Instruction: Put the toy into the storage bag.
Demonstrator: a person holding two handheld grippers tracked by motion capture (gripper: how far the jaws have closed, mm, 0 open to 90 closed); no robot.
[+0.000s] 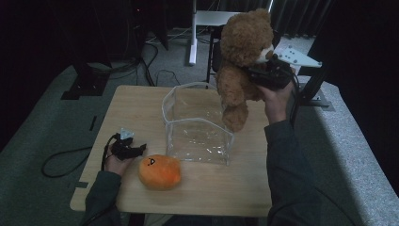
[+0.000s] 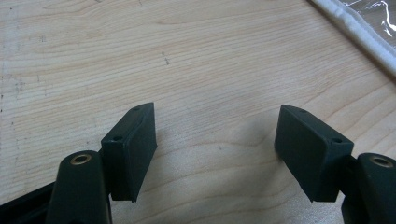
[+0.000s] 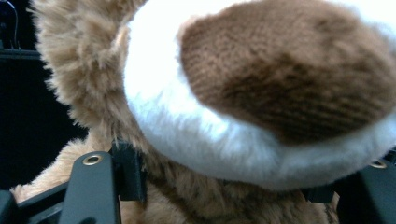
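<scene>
At the centre of the high view, a light wooden table [image 1: 141,101] carries the scene as I work the rig remotely. Largest on it is a clear plastic bag [image 1: 197,125], open-topped with a white rim, standing mid-frame. Above its right edge, in the upper right of the frame, a brown teddy bear [image 1: 242,61] hangs upright in the air, one foot dangling just over the bag's rim. Its fur is shaggy and tan-brown, its head rounder and darker than the limbs. In the right gripper view the bear's face crowds the lens: a white plush muzzle [image 3: 196,135] topped by a knitted brown nose [image 3: 289,70], with tan fur spilling to the left of the frame.

My right gripper [image 1: 270,75] clamps the bear from the right side just under the muzzle, jaws buried in fur on both sides, a grey plate riding above it.

At the lower centre of the high view lies an orange plush toy [image 1: 160,172], rounded, with a small dark face mark on top, resting on the table just beside my left gripper [image 1: 136,150].

In the left gripper view, the left gripper [image 2: 215,144] has its jaws spread wide over bare wood grain, gripping nothing, the bag's white rim cutting the upper right corner.
</scene>
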